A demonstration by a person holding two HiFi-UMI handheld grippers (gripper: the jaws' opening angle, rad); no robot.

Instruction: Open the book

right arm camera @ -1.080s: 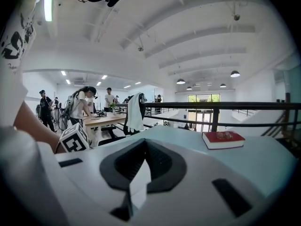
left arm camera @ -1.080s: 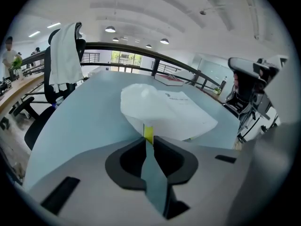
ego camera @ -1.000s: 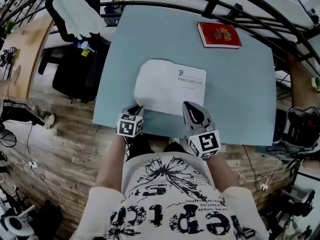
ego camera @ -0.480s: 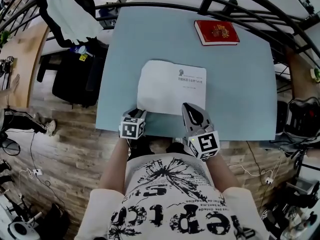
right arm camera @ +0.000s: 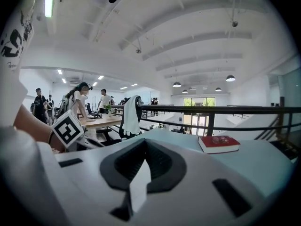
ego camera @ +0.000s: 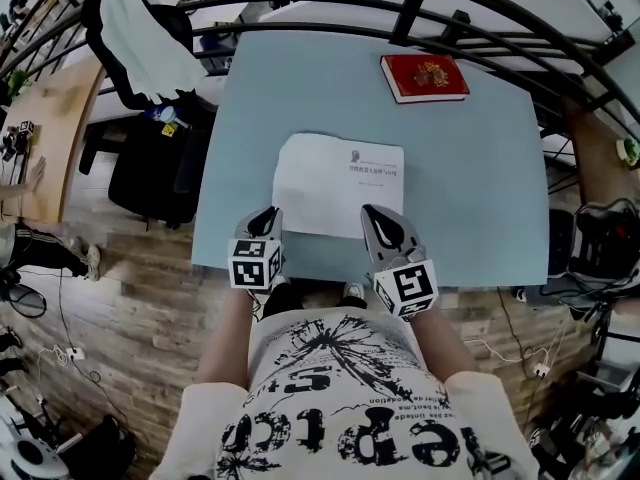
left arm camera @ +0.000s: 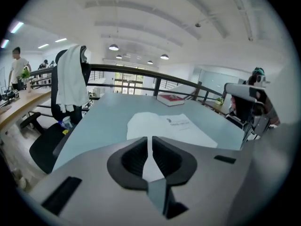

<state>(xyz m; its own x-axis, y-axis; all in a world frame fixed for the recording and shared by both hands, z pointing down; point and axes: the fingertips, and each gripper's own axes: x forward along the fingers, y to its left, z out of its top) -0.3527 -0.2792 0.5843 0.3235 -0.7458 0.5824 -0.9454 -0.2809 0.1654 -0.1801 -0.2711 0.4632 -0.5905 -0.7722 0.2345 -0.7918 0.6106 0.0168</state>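
Observation:
A thin white book [ego camera: 340, 183] lies open near the front of the blue-grey table [ego camera: 480, 188]. Its right page carries small print, and it also shows as the white book [left arm camera: 164, 126] ahead of the left jaws. My left gripper [ego camera: 265, 218] hovers just off the book's near left corner. Its jaws have just been closing and stand a thin slit apart, with nothing between them; the left gripper [left arm camera: 151, 139] points at the page from above. My right gripper [ego camera: 380, 223] rests at the book's near right edge, and the right gripper [right arm camera: 145, 142] is shut and empty.
A red book [ego camera: 423, 76] lies closed at the table's far right, also seen as the red book [right arm camera: 218, 143]. A black railing [ego camera: 400, 18] runs behind the table. A chair draped with white cloth [ego camera: 150, 28] stands at the left. People stand at desks far off.
The left gripper has lifted off the book's near left corner and drawn back toward me. The lifted left page has settled flat. The right gripper has stayed put.

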